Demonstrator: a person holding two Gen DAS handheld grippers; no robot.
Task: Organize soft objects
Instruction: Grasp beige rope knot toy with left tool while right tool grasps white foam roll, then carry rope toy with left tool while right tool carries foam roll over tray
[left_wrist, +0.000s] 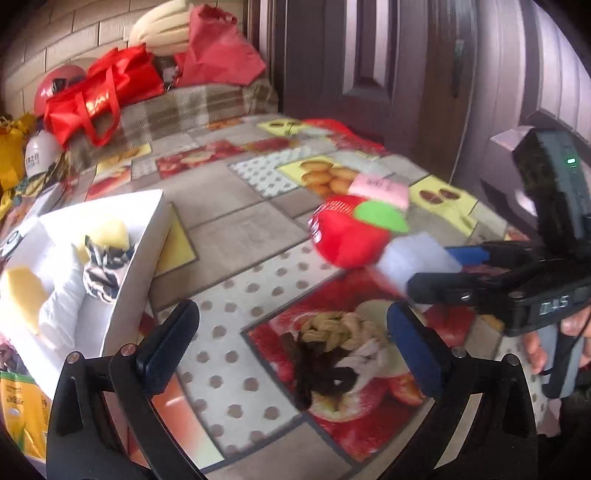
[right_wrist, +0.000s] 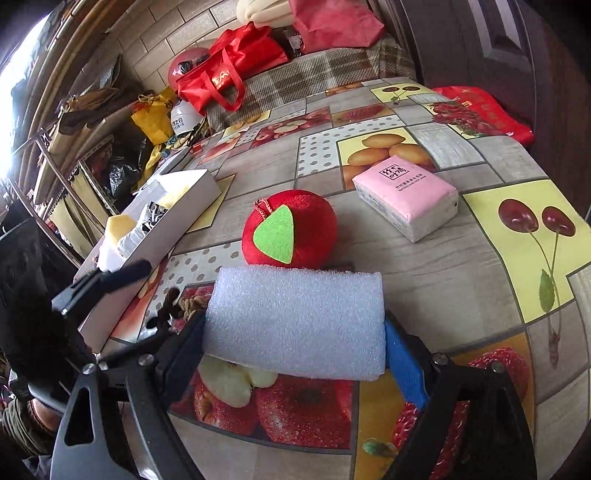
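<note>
My right gripper (right_wrist: 293, 328) is shut on a white foam block (right_wrist: 295, 306), its pads pressing on both ends just above the table. In the left wrist view the same block (left_wrist: 417, 258) sits in the right gripper (left_wrist: 432, 269), close to a red plush apple (left_wrist: 347, 236) with a green leaf. My left gripper (left_wrist: 291, 312) stands open over a pile of knotted rope and dark hair ties (left_wrist: 332, 350) without touching it. A white box (left_wrist: 122, 258) at the left holds yellow sponges, a rolled white cloth and a striped scrunchie. A pink tissue pack (right_wrist: 406, 195) lies behind the apple (right_wrist: 291, 229).
Red bags (right_wrist: 221, 81) and a plaid cloth (right_wrist: 314, 74) lie at the table's far end. A dark door (left_wrist: 369, 55) stands behind on the right, and cluttered shelves (right_wrist: 74, 147) on the left. A hand (left_wrist: 535, 347) grips the right tool.
</note>
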